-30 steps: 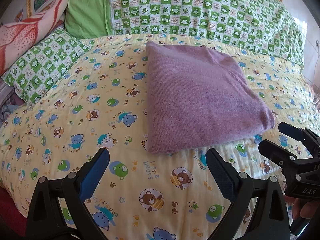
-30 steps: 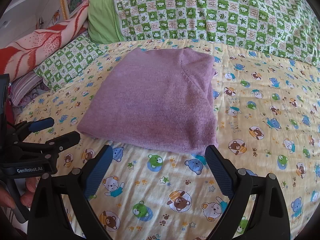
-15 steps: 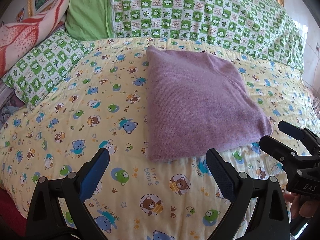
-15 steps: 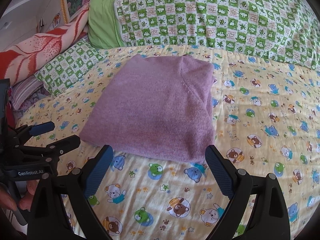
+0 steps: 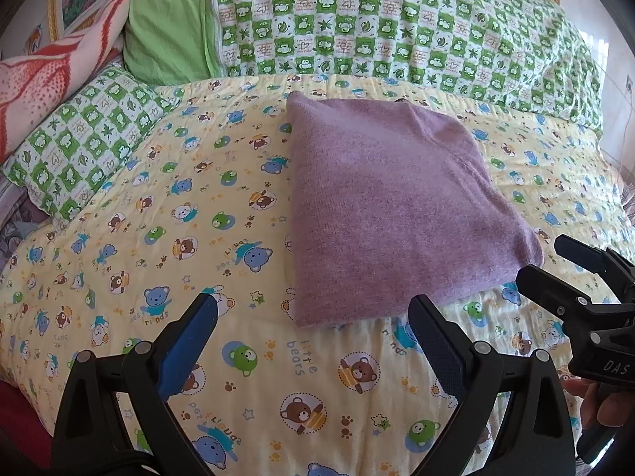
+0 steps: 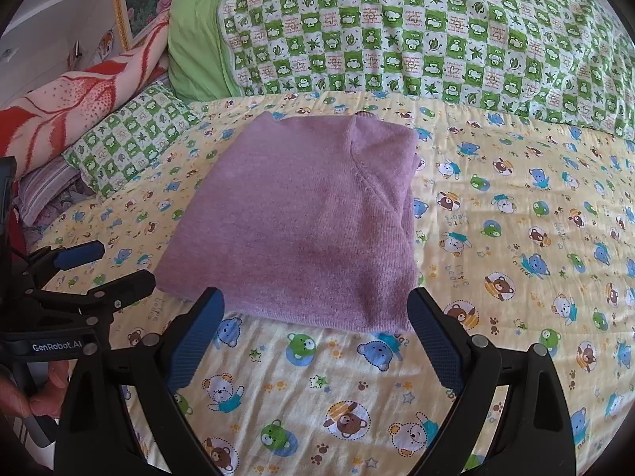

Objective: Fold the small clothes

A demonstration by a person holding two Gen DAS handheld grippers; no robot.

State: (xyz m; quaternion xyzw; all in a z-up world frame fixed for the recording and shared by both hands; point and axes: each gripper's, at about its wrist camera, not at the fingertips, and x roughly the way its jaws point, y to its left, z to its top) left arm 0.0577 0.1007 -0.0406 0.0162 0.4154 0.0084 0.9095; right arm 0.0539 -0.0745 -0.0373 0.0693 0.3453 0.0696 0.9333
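Observation:
A purple knitted garment (image 5: 381, 206) lies folded into a flat rectangle on the yellow bear-print bedspread (image 5: 178, 218). It also shows in the right wrist view (image 6: 301, 230). My left gripper (image 5: 313, 309) is open and empty, just short of the garment's near left corner. My right gripper (image 6: 315, 305) is open and empty, just short of the garment's near edge. The right gripper shows at the right of the left wrist view (image 5: 571, 269), and the left gripper at the left of the right wrist view (image 6: 107, 265).
A green checked quilt (image 5: 397, 27) lies bunched along the back of the bed. A small green checked pillow (image 5: 83, 139) and a red and pink blanket (image 5: 47, 75) sit at the back left. A plain green pillow (image 5: 166, 27) lies behind them.
Both grippers have pulled back a little from the folded garment and stayed open. The garment has not moved.

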